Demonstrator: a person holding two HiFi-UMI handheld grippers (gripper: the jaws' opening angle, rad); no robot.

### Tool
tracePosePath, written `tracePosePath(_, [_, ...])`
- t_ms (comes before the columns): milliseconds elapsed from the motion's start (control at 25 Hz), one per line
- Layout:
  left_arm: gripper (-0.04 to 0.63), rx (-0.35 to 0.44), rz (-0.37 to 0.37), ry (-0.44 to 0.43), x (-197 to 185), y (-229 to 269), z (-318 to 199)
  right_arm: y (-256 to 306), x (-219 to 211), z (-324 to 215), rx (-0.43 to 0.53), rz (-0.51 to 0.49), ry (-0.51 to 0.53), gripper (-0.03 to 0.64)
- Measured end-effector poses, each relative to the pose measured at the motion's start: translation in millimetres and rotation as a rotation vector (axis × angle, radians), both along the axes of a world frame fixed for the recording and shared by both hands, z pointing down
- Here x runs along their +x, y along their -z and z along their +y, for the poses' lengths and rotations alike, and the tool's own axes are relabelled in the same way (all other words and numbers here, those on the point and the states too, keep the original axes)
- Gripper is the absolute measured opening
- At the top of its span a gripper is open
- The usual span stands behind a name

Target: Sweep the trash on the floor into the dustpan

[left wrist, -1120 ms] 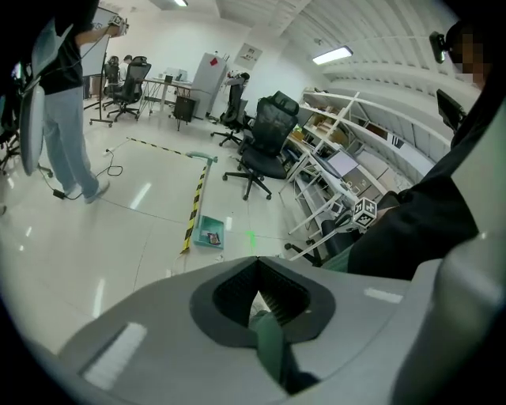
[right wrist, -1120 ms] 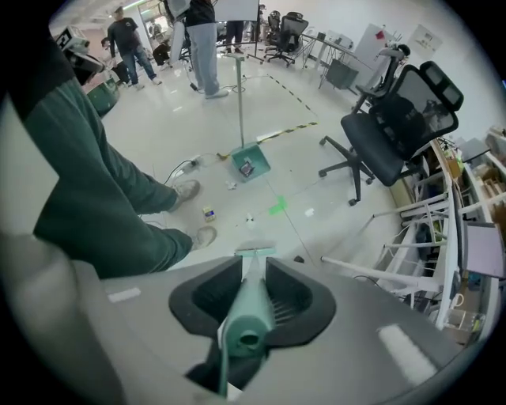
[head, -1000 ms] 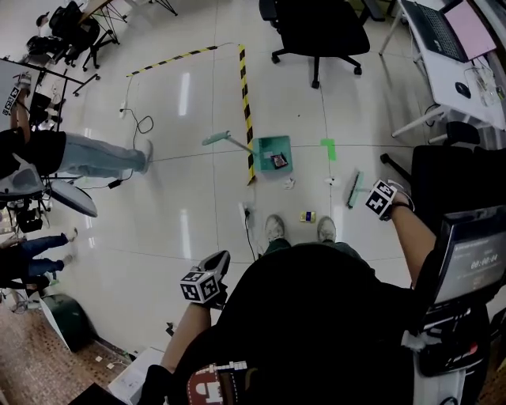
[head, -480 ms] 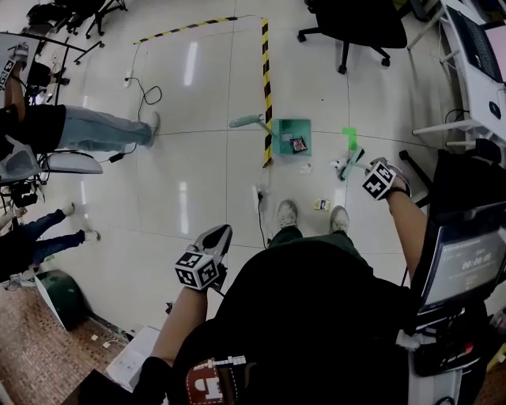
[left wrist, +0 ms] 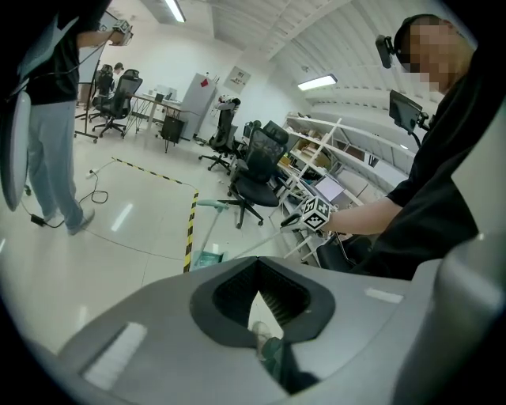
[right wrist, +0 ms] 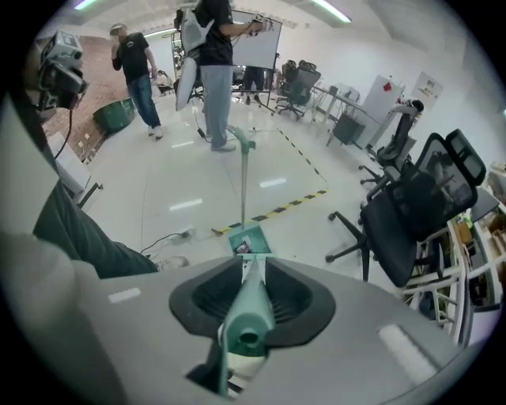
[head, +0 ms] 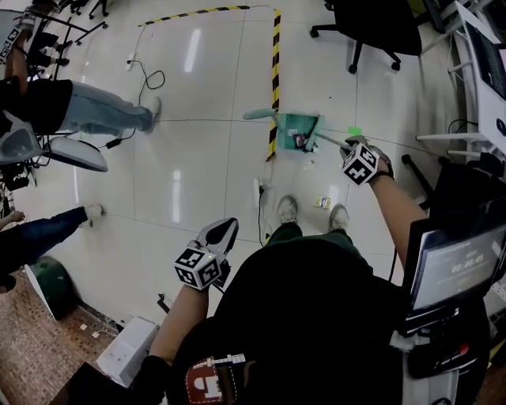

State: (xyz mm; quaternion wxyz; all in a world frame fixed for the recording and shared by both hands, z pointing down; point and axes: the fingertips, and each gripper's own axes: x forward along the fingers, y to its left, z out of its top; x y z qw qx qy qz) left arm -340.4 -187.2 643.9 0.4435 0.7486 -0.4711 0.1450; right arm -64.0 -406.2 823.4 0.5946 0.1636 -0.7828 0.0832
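A green dustpan (head: 302, 126) stands on the floor beside the striped tape, its long handle (head: 259, 115) reaching left. A dark scrap (head: 299, 141) lies in the pan. My right gripper (head: 349, 145) is shut on the teal broom handle (right wrist: 247, 310), and the broom runs down to the pan's mouth (right wrist: 249, 240). A white scrap (head: 309, 164) lies just in front of the pan. A yellow piece (head: 322, 202) sits between the person's shoes. My left gripper (head: 228, 228) hangs low at the left, shut with nothing in it (left wrist: 257, 294).
Black-and-yellow tape (head: 275, 79) runs past the pan's left side. A power strip with its cable (head: 258, 190) lies near the left shoe. An office chair (head: 375, 24) stands beyond, a person's legs (head: 103, 111) at the left, a monitor (head: 455, 265) at the right.
My right gripper has swung the broom forward and left, from beside the right shoe to the dustpan's mouth. The left gripper has hardly moved.
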Motion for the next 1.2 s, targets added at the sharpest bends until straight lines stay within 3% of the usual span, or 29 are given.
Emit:
tracePosePath(160, [0.003, -0.011, 0.003, 0.008, -8.9, -4.8, 7.1, 27.8, -19.6, -4.6, 0.04, -0.034, 0.052, 0.086])
tracePosePath(360, [0.003, 0.001, 0.023, 0.004, -10.8, -5.5, 2.0, 46.3, 15.6, -7.0, 0.053, 0.027, 0.057, 0.086])
tracePosePath(600, [0.003, -0.01, 0.022, -0.002, -18.8, -8.3, 9.1, -0.2, 51.3, 14.5, -0.042, 0.147, 0.05, 0.084])
tracePosePath(800, [0.003, -0.048, -0.005, 0.01, -28.8, -14.2, 27.4, -29.0, 14.9, 18.4, -0.01, 0.112, 0.08, 0.084])
tracePosePath(1000, [0.003, -0.038, -0.007, 0.009, -27.5, -9.2, 30.7, 7.4, -3.8, 8.8, 0.035, 0.043, 0.085, 0.086])
tracePosePath(1200, [0.003, 0.017, 0.036, -0.039, -10.3, -3.8, 22.8, 57.0, 49.2, 39.7, 0.049, 0.085, 0.015, 0.086])
